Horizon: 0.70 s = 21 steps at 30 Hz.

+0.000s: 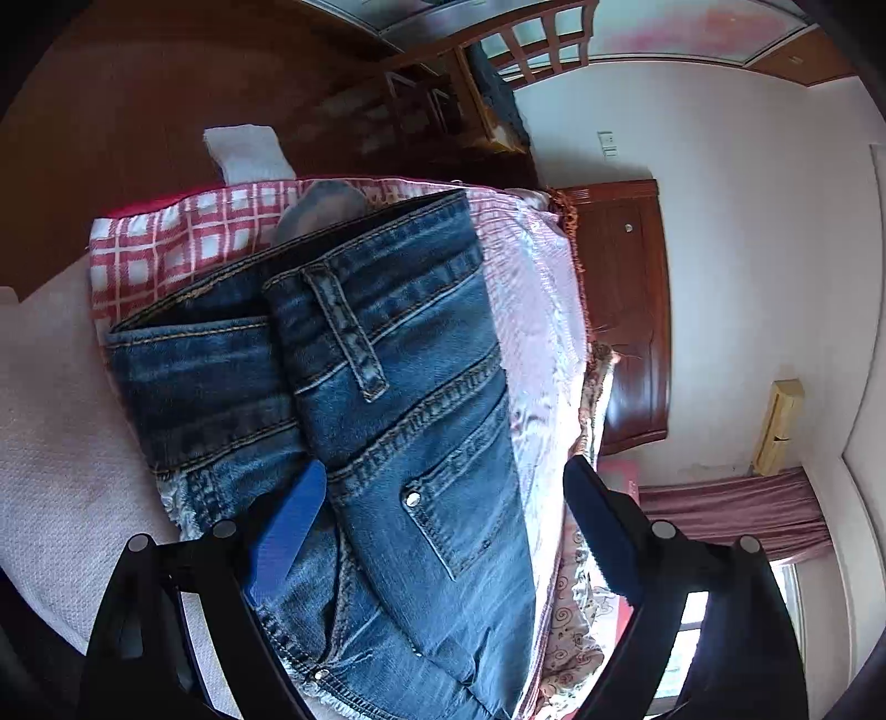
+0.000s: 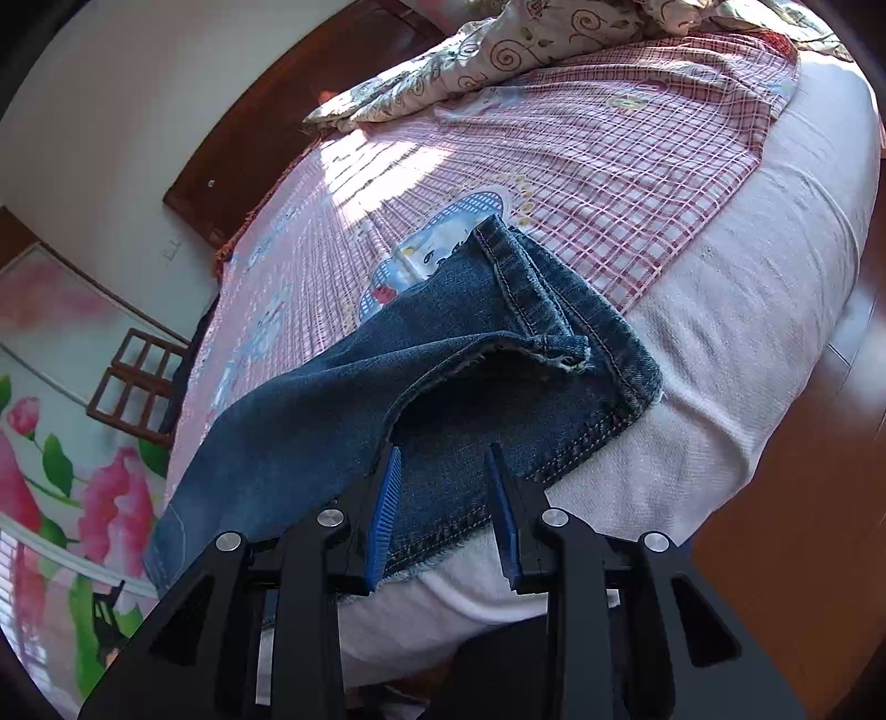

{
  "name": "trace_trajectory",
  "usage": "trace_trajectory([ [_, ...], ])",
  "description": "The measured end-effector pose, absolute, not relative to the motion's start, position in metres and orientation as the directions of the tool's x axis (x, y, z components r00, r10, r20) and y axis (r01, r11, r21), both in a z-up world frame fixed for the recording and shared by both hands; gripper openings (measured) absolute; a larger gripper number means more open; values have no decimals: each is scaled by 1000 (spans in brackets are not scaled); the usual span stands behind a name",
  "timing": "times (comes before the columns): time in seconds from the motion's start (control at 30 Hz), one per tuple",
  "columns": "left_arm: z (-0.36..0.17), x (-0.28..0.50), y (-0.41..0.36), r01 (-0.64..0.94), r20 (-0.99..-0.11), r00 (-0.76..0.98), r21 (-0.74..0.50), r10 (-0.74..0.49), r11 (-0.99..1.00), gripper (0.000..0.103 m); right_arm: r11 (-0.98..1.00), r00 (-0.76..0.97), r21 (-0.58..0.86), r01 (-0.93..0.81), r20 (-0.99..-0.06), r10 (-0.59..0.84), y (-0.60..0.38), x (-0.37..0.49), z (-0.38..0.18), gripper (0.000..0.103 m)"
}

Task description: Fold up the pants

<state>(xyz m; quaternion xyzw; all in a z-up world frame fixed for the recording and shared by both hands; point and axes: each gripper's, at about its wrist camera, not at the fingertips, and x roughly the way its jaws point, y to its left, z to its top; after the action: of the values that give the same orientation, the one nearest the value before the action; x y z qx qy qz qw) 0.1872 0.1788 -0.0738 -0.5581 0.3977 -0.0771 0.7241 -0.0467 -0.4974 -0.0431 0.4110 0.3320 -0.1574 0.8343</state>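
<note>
Blue denim jeans lie on a bed. The left wrist view shows the waistband end (image 1: 387, 354) with a belt loop and a riveted back pocket. My left gripper (image 1: 443, 482) is open, its jaws wide apart and straddling the waist part. The right wrist view shows the leg hems (image 2: 531, 354), two layers stacked, near the bed's edge. My right gripper (image 2: 443, 459) is open, its blue-padded fingers (image 2: 385, 515) either side of the lower hem layer, not pinching it.
The bed has a pink checked sheet (image 2: 554, 166) over a pale mattress cover (image 2: 747, 332). A floral quilt (image 2: 498, 50) is bunched at the far side. A dark wooden headboard (image 1: 626, 310) and wooden floor (image 2: 803, 526) border the bed.
</note>
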Motion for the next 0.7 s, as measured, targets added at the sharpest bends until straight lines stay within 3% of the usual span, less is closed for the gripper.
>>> trace_trajectory([
  [0.03, -77, 190, 178, -374, -522, 656, -852, -545, 366, 84, 609, 736, 591, 529, -677, 18, -496, -45, -43, 31],
  [0.2, -83, 193, 177, -375, -502, 674, -864, -541, 335, 82, 612, 740, 598, 517, -672, 32, -493, -40, -43, 31],
  [0.3, -91, 188, 186, -419, -511, 686, -860, -519, 293, 68, 611, 736, 603, 513, -675, 48, -491, -40, -45, 31],
  [0.33, -91, 187, 186, -441, -534, 676, -845, -508, 302, 49, 607, 737, 608, 512, -674, 53, -491, -41, -46, 34],
  [0.37, -96, 187, 188, -476, -577, 653, -817, -491, 326, 21, 603, 735, 611, 514, -675, 57, -491, -42, -47, 41],
  [0.4, -99, 184, 189, -506, -608, 637, -793, -474, 339, 15, 598, 734, 611, 519, -677, 56, -491, -43, -47, 53],
  [0.53, -95, 180, 188, -527, -643, 627, -766, -439, 369, 4, 588, 733, 618, 522, -678, 62, -491, -49, -51, 54],
  [0.63, -73, 184, 184, -519, -659, 627, -751, -416, 408, 2, 583, 730, 621, 523, -680, 69, -492, -54, -53, 54],
  [0.7, -65, 183, 187, -496, -621, 653, -783, -433, 374, 2, 582, 735, 624, 521, -675, 66, -493, -58, -53, 54],
])
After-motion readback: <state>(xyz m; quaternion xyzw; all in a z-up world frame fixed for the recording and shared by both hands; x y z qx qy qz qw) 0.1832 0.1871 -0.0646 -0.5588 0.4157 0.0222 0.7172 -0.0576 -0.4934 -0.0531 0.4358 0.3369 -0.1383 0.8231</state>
